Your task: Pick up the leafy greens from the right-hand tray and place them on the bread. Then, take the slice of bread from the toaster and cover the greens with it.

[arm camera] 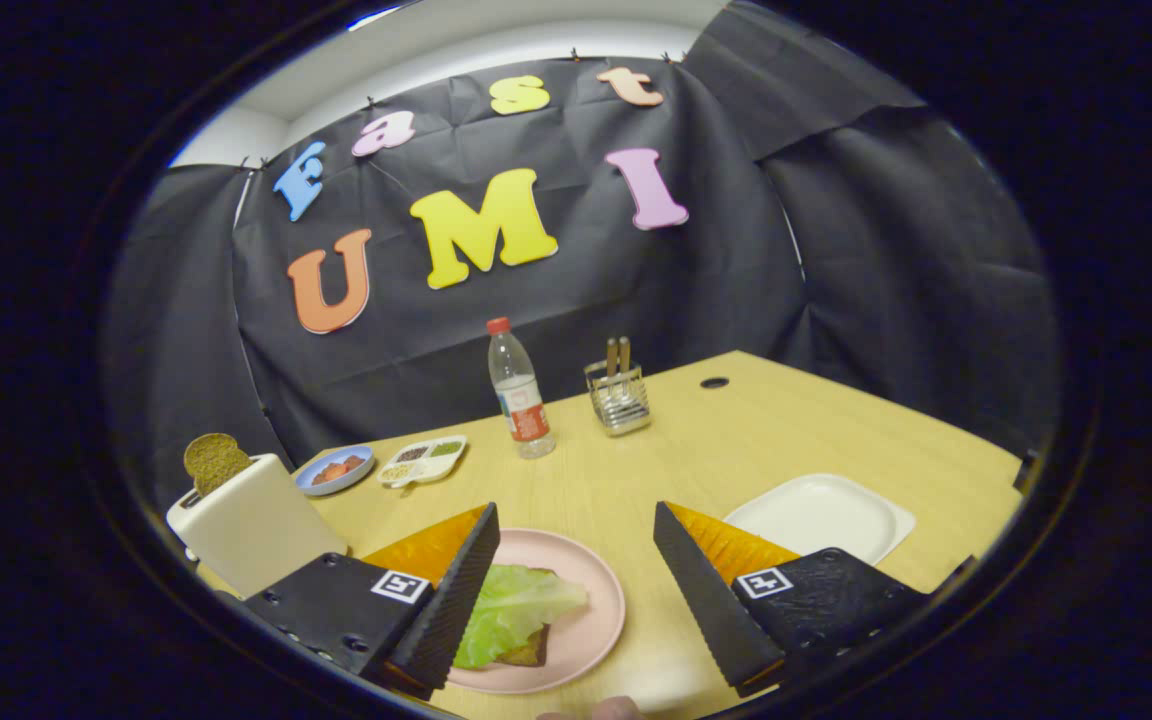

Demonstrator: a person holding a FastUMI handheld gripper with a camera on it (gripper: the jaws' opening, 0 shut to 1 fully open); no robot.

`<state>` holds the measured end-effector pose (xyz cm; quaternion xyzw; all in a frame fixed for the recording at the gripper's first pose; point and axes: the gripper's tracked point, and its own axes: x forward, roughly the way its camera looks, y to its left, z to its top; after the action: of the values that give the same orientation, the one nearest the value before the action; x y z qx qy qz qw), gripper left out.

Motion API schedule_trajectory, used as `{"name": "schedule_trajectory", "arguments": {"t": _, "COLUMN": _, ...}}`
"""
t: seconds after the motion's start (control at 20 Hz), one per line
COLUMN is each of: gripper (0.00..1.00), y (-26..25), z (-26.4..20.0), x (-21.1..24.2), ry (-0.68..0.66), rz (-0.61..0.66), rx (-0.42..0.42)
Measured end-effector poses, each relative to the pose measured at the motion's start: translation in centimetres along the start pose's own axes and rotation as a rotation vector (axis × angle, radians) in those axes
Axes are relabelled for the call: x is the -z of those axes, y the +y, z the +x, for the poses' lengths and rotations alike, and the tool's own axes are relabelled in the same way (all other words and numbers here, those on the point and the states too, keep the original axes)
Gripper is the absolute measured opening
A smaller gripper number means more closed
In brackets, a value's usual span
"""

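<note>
Overhead, the gripper [570, 590] hung above the wooden table [696, 450] with its two fingers spread wide and nothing between them. Leafy greens [511, 612] lay on a pink plate [591, 590] just ahead of the left finger, partly hidden by it. A brown slice of bread [528, 652] showed beneath the leaf at its near edge. To the right, beyond the right finger, sat a white tray [826, 515], bare on its visible surface. At the left edge of the table stood a white toaster [251, 525] with a dark slice of bread [215, 461] projecting upright from its slot. Farther back were a small blue dish [336, 470] holding reddish food, a white divided dish [423, 461] of what appeared to be seeds or spices, a clear bottle [519, 395] with a red cap, and a wire holder [618, 400] with two utensil handles.
</note>
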<state>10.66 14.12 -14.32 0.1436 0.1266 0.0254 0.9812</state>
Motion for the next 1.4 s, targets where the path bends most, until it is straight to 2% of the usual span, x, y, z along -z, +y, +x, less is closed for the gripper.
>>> {"name": "schedule_trajectory", "arguments": {"t": 0.2, "gripper": 0.95, "y": 3.4, "z": -3.9, "x": -4.4, "ry": -0.119, "rz": -0.053, "rx": 0.011}}
{"name": "schedule_trajectory", "arguments": {"t": 0.4, "gripper": 0.96, "y": 10.7, "z": -6.0, "x": -5.9, "ry": -0.149, "rz": -0.117, "rx": -0.059}}
{"name": "schedule_trajectory", "arguments": {"t": 0.75, "gripper": 0.96, "y": 24.8, "z": -8.1, "x": -3.1, "ry": -0.100, "rz": -0.155, "rx": -0.223}}
{"name": "schedule_trajectory", "arguments": {"t": 1.0, "gripper": 0.95, "y": 31.8, "z": -8.7, "x": -0.7, "ry": -0.058, "rz": -0.190, "rx": -0.279}}
{"name": "schedule_trajectory", "arguments": {"t": 1.1, "gripper": 0.95, "y": 34.0, "z": -8.5, "x": 0.9, "ry": -0.002, "rz": -0.186, "rx": -0.301}}
{"name": "schedule_trajectory", "arguments": {"t": 1.2, "gripper": 0.95, "y": 35.4, "z": -7.6, "x": 2.2, "ry": 0.043, "rz": -0.194, "rx": -0.286}}
{"name": "schedule_trajectory", "arguments": {"t": 1.35, "gripper": 0.95, "y": 36.0, "z": -4.8, "x": 3.8, "ry": 0.102, "rz": -0.243, "rx": -0.220}}
{"name": "schedule_trajectory", "arguments": {"t": 1.4, "gripper": 0.92, "y": 35.7, "z": -4.2, "x": 3.8, "ry": 0.107, "rz": -0.247, "rx": -0.193}}
